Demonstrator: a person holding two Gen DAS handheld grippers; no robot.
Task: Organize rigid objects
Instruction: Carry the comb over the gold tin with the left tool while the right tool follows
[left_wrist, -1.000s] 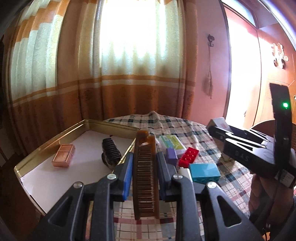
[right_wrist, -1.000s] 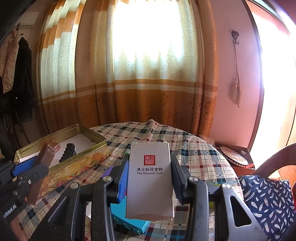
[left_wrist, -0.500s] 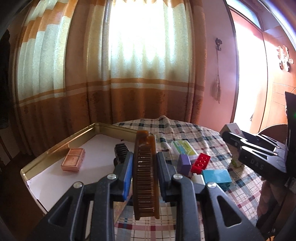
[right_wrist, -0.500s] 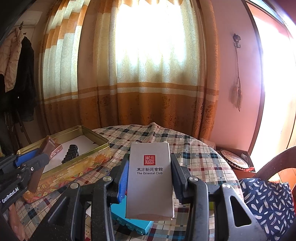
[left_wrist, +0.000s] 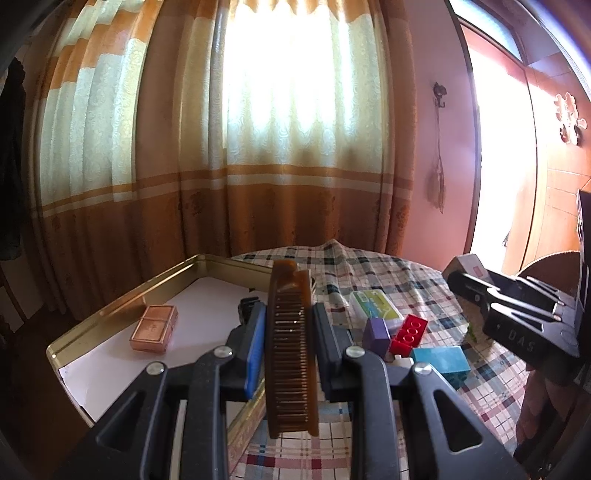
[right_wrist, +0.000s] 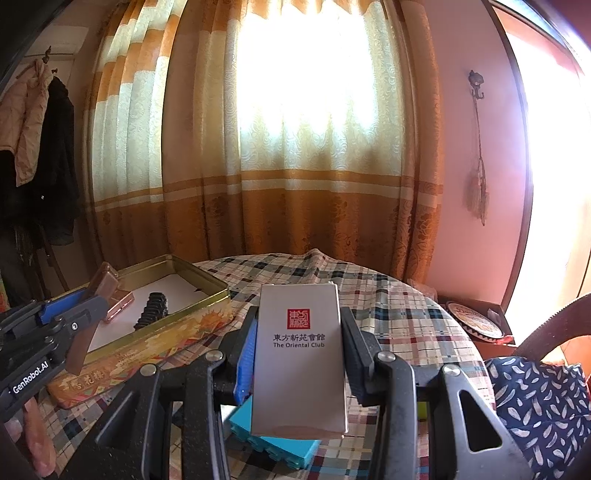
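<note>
My left gripper (left_wrist: 289, 328) is shut on a brown comb (left_wrist: 291, 350) and holds it above the near right edge of a gold tin tray (left_wrist: 122, 299). In the tray lie a copper-coloured box (left_wrist: 154, 328) and a black hair clip (left_wrist: 246, 305). My right gripper (right_wrist: 299, 332) is shut on a grey "The Oriental Club" box (right_wrist: 300, 354), held above the plaid table. In the right wrist view the tray (right_wrist: 207, 284) is at the left, with the left gripper (right_wrist: 70, 317) over it.
On the plaid tablecloth (left_wrist: 388, 273) right of the tray lie a green-white pack (left_wrist: 375, 304), a purple block (left_wrist: 376, 334), a red brick (left_wrist: 410, 330) and a teal brick (left_wrist: 441, 362). A teal brick (right_wrist: 273, 439) sits under the grey box. Curtains hang behind the table.
Both grippers have lifted and tilted up a little, each still holding its object. The tray and bricks sit lower in the left wrist view.
</note>
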